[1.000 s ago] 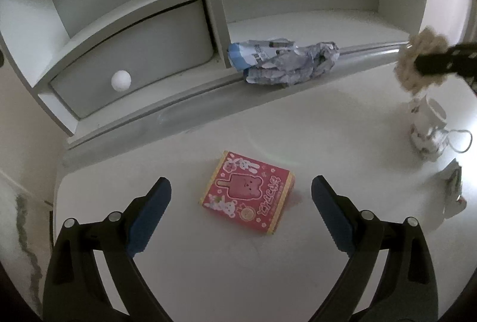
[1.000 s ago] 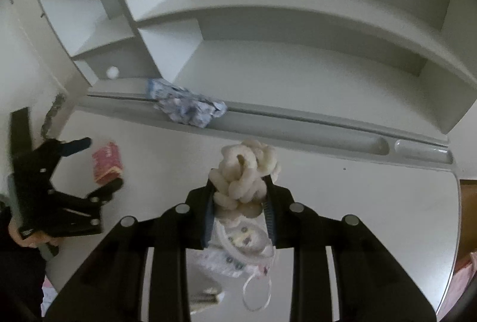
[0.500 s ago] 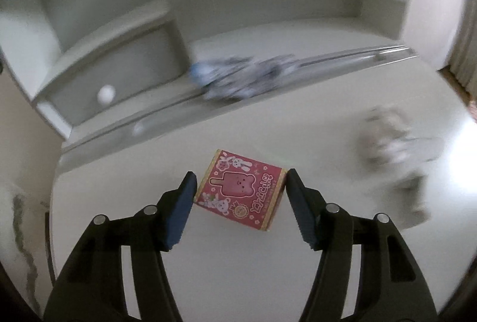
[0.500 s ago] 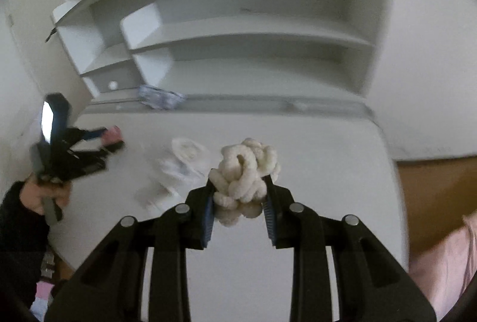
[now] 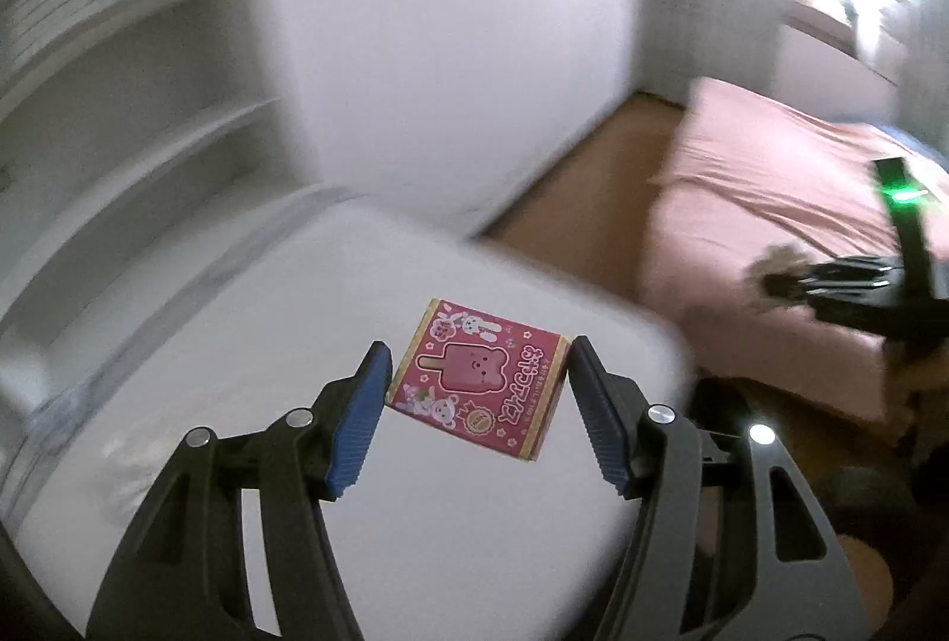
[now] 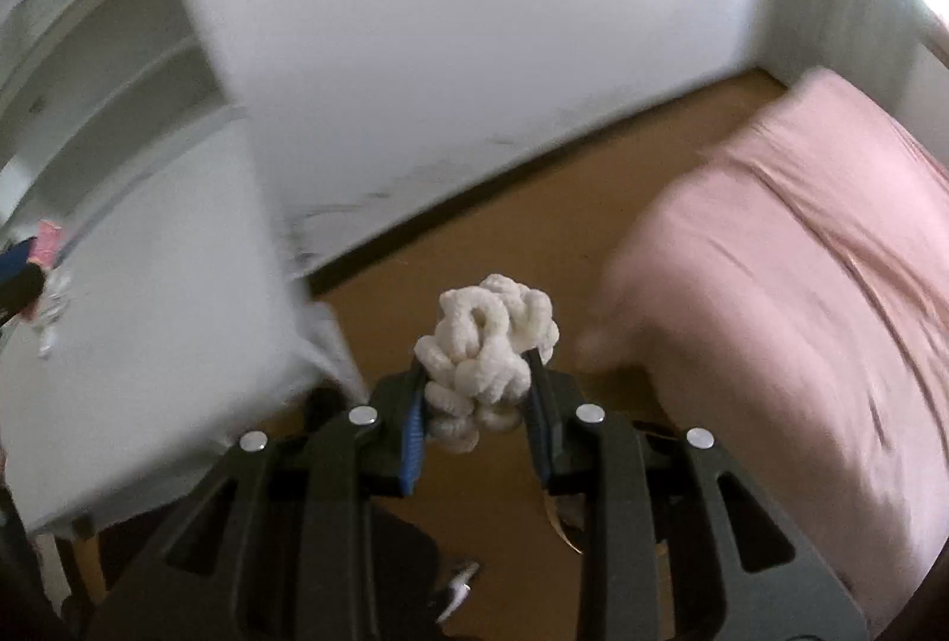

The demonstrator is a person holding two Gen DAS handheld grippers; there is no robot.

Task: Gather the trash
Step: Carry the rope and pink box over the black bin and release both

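My left gripper [image 5: 477, 398] is shut on a pink ice-cream bar box [image 5: 481, 379] with a bear picture, held by its two side edges above the white desk [image 5: 249, 321]. My right gripper [image 6: 477, 392] is shut on a cream knotted clump of foam trash [image 6: 486, 338], held over the brown floor [image 6: 474, 238] past the desk's edge. The right gripper also shows blurred at the right of the left wrist view [image 5: 842, 285]. The pink box appears small at the far left of the right wrist view [image 6: 46, 241].
A bed with a pink cover [image 6: 801, 285] stands to the right. White shelving [image 5: 118, 107] rises behind the desk on the left. A white wall [image 6: 474, 18] is ahead. Some pale scraps [image 6: 50, 297] lie on the desk. Both views are motion-blurred.
My left gripper closed on the pink box and lifted it off the desk. Both grippers swung right, away from the shelves, toward the floor and bed. The right keeps its clump.
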